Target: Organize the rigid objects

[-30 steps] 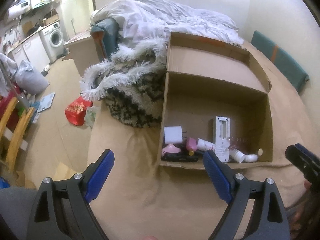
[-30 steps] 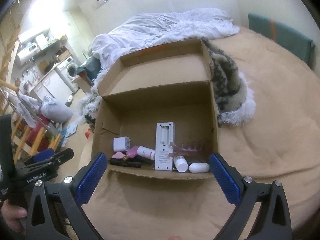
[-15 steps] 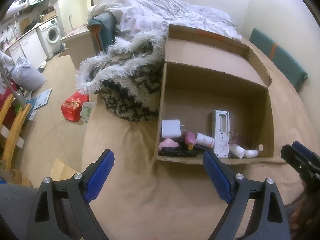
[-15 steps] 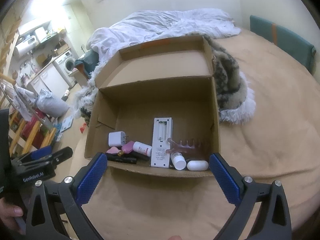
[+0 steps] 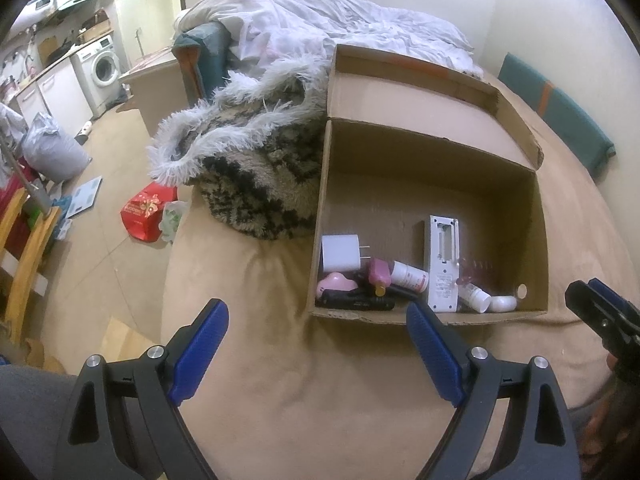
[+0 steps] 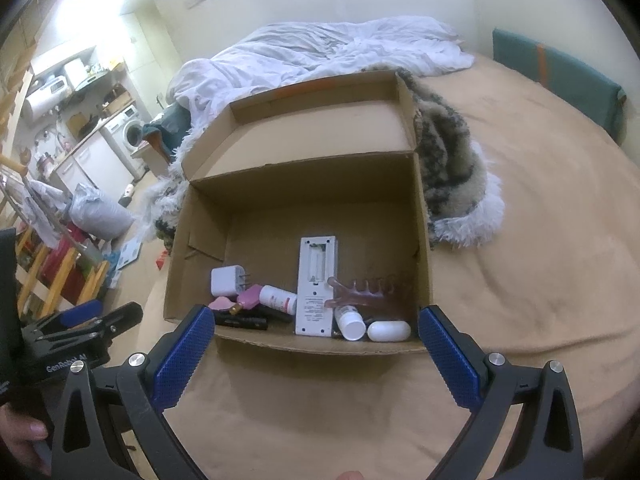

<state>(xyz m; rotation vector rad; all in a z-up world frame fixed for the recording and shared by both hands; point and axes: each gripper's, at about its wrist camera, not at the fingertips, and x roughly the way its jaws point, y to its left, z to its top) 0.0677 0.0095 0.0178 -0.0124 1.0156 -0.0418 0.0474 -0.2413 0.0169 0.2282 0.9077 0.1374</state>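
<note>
An open cardboard box (image 5: 536, 240) (image 6: 422, 240) lies on a tan bed. Along its near wall lie a white charger (image 5: 340, 253) (image 6: 227, 281), a white remote back (image 5: 442, 264) (image 6: 316, 286), a pink comb (image 6: 364, 294), small white bottles (image 6: 350, 322) (image 5: 408, 276), a pink bottle (image 5: 378, 274), a white capsule (image 6: 389, 330) and a black bar (image 5: 354, 303). My left gripper (image 5: 318, 342) is open and empty in front of the box. My right gripper (image 6: 312, 346) is open and empty just before the box's near edge.
A furry patterned blanket (image 5: 256, 168) (image 6: 452, 168) lies against the box's far side. A white duvet (image 6: 320, 52) is heaped at the back. A teal cushion (image 5: 560, 116) lies at the right. The bed's edge and a cluttered floor with a red bag (image 5: 146, 210) are left.
Both grippers have moved a little closer to the box and risen slightly, so its contents look larger. Both stay open and empty.
</note>
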